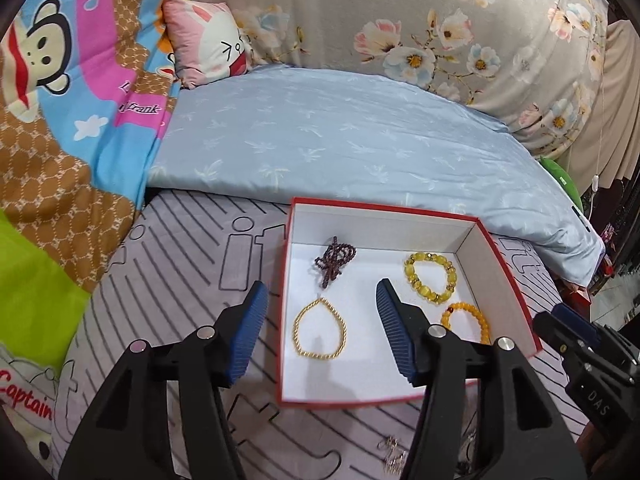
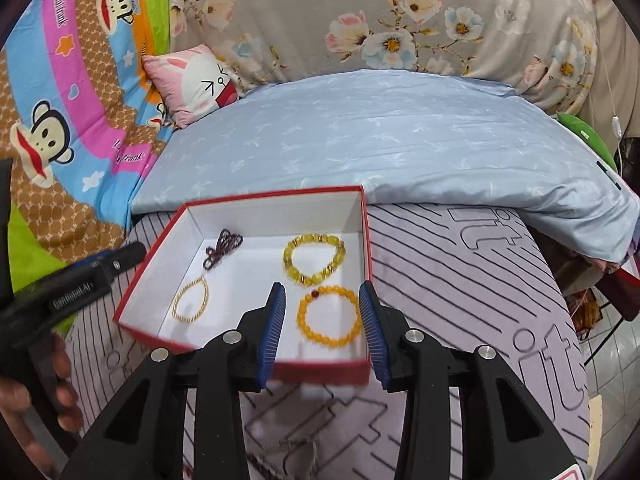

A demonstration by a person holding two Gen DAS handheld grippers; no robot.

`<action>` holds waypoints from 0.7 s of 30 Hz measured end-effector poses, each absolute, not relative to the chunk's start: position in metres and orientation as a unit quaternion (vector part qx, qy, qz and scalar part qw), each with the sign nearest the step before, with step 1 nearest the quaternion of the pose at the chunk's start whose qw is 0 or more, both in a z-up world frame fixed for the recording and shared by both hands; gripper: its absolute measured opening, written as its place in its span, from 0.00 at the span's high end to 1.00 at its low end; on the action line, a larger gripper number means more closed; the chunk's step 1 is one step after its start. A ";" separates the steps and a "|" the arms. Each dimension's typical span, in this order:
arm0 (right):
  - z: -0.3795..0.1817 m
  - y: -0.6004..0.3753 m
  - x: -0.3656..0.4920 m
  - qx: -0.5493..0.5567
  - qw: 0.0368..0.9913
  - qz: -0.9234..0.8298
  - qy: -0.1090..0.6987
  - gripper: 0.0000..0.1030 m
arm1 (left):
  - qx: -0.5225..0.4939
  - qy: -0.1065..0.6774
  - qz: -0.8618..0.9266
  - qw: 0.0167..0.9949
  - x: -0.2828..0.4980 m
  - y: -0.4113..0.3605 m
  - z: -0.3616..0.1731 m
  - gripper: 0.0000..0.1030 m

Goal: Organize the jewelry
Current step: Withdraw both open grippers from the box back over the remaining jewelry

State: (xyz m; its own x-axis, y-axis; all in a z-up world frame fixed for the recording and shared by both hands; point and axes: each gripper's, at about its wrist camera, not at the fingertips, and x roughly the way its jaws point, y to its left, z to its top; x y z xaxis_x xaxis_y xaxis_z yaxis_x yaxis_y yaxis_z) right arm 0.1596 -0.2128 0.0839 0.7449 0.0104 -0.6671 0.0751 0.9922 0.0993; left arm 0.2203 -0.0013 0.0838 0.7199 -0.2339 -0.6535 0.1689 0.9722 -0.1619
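Jewelry lies in a red box (image 1: 508, 276) with a white inside, which sits on our grey striped bedsheet (image 1: 192, 248) in front of a folded pale blue quilt (image 1: 340, 136). Inside we see four pieces, all apart from one another: a yellow bead bracelet (image 1: 431, 277) toward the far right, an orange bead bracelet (image 2: 329, 317) nearer on that side, a gold bead bracelet (image 1: 320, 329) at the near left, and a tangle of dark red beads (image 1: 333, 261) at the far left. Our left gripper (image 1: 320, 330) hangs over the gold bracelet, jaws spread wide and empty — its left finger stands outside the box wall. Our right gripper (image 2: 322, 330) brackets the orange bracelet, jaws parted and gripping nothing.
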 end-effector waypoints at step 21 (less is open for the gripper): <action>0.050 -0.185 0.025 0.060 0.911 0.004 0.408 0.63 | -0.035 0.402 -0.098 0.910 0.080 0.029 0.041 0.46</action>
State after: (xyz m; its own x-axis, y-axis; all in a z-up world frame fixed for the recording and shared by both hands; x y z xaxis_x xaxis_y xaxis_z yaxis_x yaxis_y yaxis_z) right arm 0.0246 -0.1855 0.0503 0.6665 0.0572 -0.7433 0.0412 0.9927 0.1133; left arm 0.0801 0.0289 0.0411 0.6571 -0.2074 -0.7247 0.1508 0.9781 -0.1432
